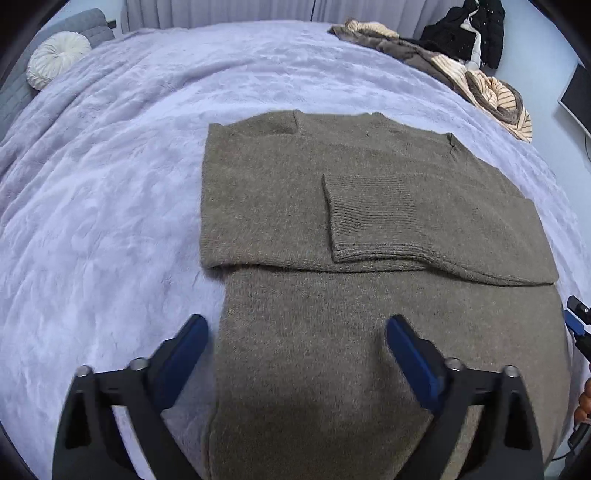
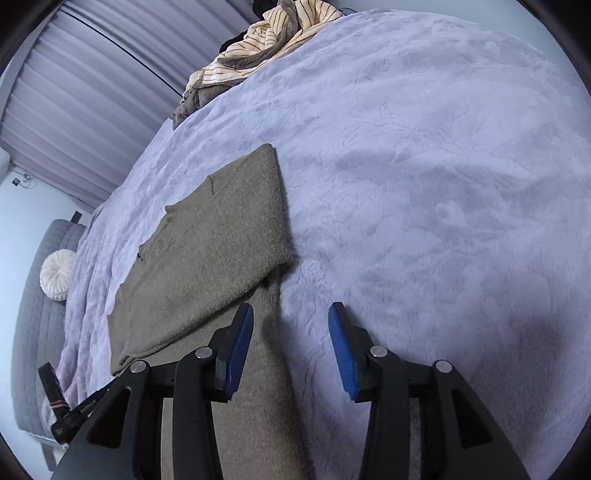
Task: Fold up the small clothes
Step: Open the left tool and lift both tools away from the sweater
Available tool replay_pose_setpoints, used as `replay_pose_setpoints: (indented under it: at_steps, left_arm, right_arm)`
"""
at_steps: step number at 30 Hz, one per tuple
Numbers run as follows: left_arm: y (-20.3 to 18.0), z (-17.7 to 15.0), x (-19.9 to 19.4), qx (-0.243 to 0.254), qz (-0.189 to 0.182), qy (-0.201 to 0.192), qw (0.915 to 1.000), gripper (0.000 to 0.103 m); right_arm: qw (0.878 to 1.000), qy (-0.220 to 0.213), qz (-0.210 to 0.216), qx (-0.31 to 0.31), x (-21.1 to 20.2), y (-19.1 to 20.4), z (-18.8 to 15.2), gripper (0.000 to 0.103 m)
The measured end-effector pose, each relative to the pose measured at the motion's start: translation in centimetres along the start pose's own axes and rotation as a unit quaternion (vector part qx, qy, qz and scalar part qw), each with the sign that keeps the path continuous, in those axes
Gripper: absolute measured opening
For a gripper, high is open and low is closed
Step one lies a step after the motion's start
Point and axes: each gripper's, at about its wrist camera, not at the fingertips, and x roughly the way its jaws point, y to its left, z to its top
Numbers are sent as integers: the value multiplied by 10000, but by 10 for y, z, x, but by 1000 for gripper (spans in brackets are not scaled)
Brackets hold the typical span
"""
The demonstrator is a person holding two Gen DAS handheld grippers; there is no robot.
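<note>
A grey-brown knit sweater [image 1: 280,192] lies flat on the lilac bed cover [image 1: 110,184], its sleeves folded in across the body; one ribbed cuff [image 1: 373,218] lies on top. My left gripper [image 1: 297,328] is open, its blue pads straddling the sweater's near left edge just above the fabric. In the right wrist view the sweater [image 2: 207,251] runs away to the left. My right gripper [image 2: 291,317] is open over the sweater's near right edge, one finger above the knit, the other above the cover.
A heap of striped and brown clothes [image 1: 480,81] lies at the bed's far right edge, with a black garment [image 1: 469,29] behind it. A round white cushion [image 1: 57,62] sits at the far left by the grey headboard [image 2: 40,295].
</note>
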Motion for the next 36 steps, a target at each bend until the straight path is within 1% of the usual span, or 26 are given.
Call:
replay_pose_setpoints:
  at_steps: [2, 5, 9, 16, 21, 28, 32, 36]
  left_arm:
    - [-3, -9, -5, 138, -31, 25, 9999, 99]
    - [-5, -21, -11, 180, -4, 80, 9998, 99]
    - [-2, -32, -22, 97, -82, 105, 9999, 99]
    - [2, -58, -37, 17, -46, 190, 9998, 99]
    - [6, -79, -50, 75, 28, 260, 9996, 99]
    - [14, -106, -67, 72, 1, 228, 9997, 99]
    - [19, -117, -72, 68, 28, 218, 9997, 99]
    - [23, -128, -75, -3, 5, 229, 9997, 99]
  right_arm:
    - [10000, 45, 48, -27, -3, 2, -9, 47]
    - [9999, 97, 114, -72, -7, 4, -19, 47]
    - [9997, 126, 215, -71, -15, 4, -32, 49]
    - [9993, 198, 300, -105, -29, 3, -55, 50]
    - [9987, 194, 390, -256, -44, 5, -71, 51]
    - [9978, 81, 484, -437, -65, 7, -92, 51]
    - [9966, -21, 701, -423, -71, 4, -104, 61]
    - [9962, 31, 672, -550, -72, 4, -116, 61]
